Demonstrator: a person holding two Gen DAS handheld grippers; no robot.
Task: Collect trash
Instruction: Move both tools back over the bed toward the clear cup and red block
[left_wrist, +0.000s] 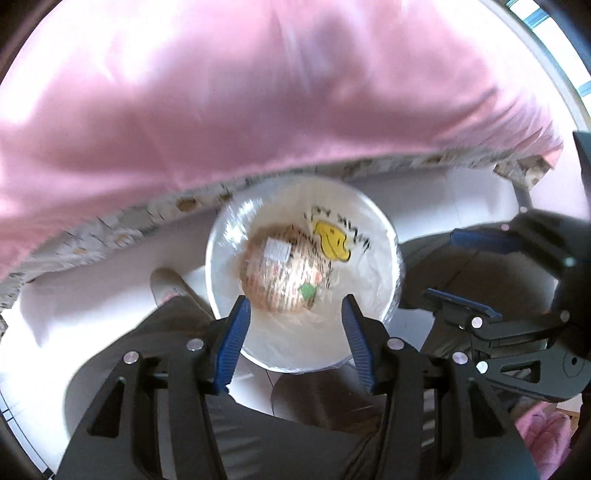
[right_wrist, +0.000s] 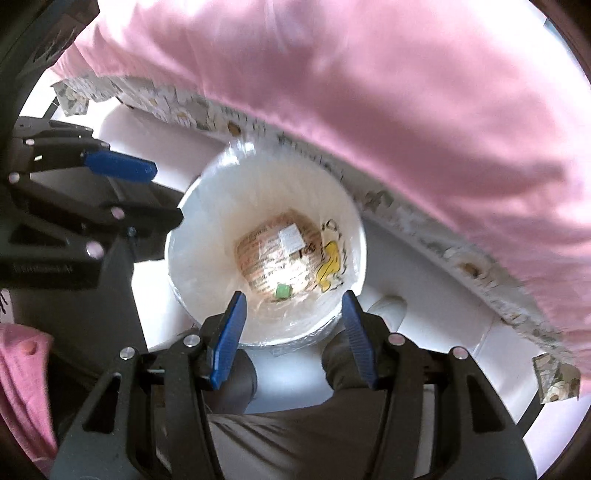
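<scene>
Trash (left_wrist: 280, 273) down in the bottom of the white bin (left_wrist: 384, 236), seen straight through the gap of the left gripper (left_wrist: 295, 325), blue pads spread wide, nothing between them. Same story for the right gripper (right_wrist: 293, 321): jaws apart, empty, hovering over the bin's mouth (right_wrist: 207, 206) and looking down on the same crumpled wrapper (right_wrist: 273, 254). Printed all over in reddish lettering, too blurred to read; small white label (left_wrist: 277, 250) and a green patch (left_wrist: 307, 291) on it. Clear liner (left_wrist: 236, 218) inside the bin, carrying a yellow duck-like picture (left_wrist: 331, 240) with black script around it, not legible. Wrapper lying as a rounded wad, no clear long axis. Bin upright, opening facing the cameras, standing on a white floor (left_wrist: 424, 210). Pink satin bedding (left_wrist: 258, 92) hanging just beyond the bin, with a floral-print edge (left_wrist: 129, 229) beneath it. Grey-trousered legs (left_wrist: 159, 325) on either side of the bin, one pale-socked foot (right_wrist: 388, 310) close by the rim. Right gripper (left_wrist: 465, 273) off to the side in the left view, also spread; left gripper (right_wrist: 122, 192) likewise in the right view.
</scene>
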